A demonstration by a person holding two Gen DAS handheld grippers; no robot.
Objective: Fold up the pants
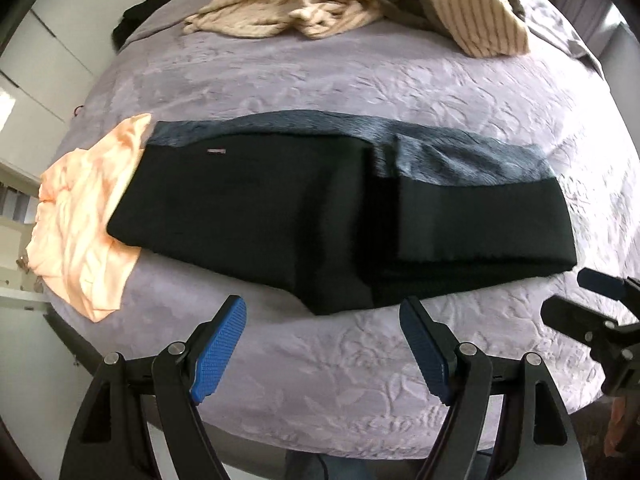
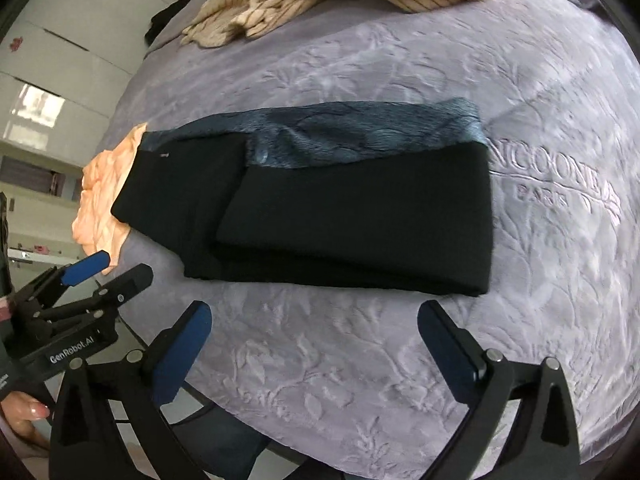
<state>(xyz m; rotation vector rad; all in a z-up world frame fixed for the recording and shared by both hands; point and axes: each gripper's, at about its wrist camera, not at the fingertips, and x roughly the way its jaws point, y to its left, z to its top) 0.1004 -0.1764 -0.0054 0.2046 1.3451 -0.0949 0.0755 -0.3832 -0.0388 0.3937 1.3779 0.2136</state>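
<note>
Lying folded on the bed [image 1: 360, 80], the black pants [image 1: 248, 208] look finished, so both tongs, left [image 1: 324, 344] and right [image 2: 316, 344], hover released, grasping nothing.

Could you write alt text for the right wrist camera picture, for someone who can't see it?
Black pants with a fuzzy blue-grey lining lie folded on a lilac embossed bedspread, one end resting on a peach garment. The open right gripper hovers in front of them, holding nothing; the left gripper shows at the left edge. Striped beige laundry is heaped farther back.
</note>
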